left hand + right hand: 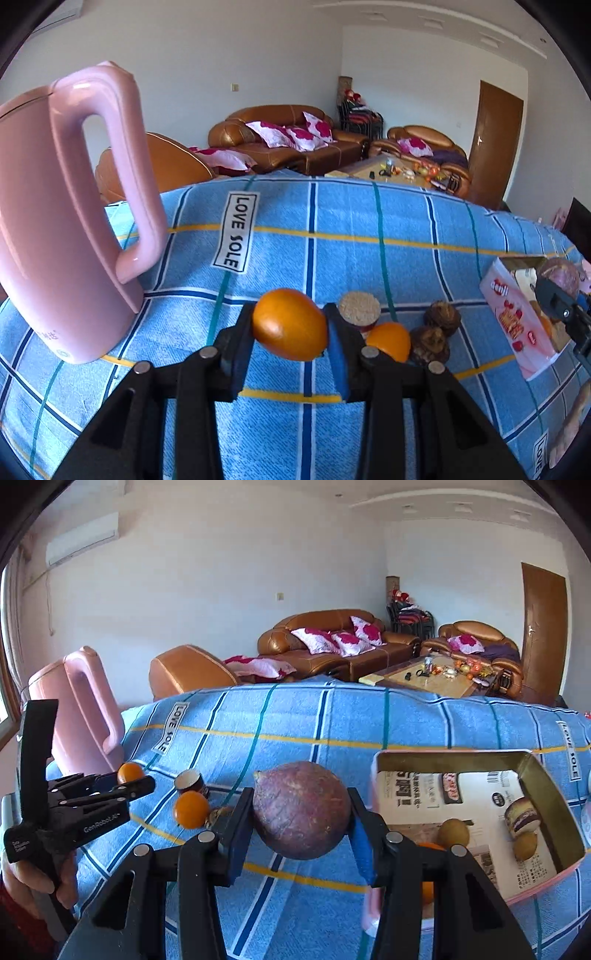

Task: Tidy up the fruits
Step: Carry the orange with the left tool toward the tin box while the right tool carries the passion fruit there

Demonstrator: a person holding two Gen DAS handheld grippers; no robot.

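A purple passion fruit (pixel 301 809) is clamped in the right gripper (pixel 301 812), just left of the pink box (pixel 554 797); an orange kumquat (pixel 290 324) is clamped in the left gripper (pixel 290 326).

A bright living room with plain white walls (pixel 221 572) and a white ceiling (pixel 461 502). Brown leather sofas (pixel 332 642) with pink-and-white floral cushions (pixel 332 640) line the far wall. A wooden coffee table (pixel 432 679) stands before them, a brown door (pixel 543 627) at right, an air conditioner (pixel 83 537) mounted high left.
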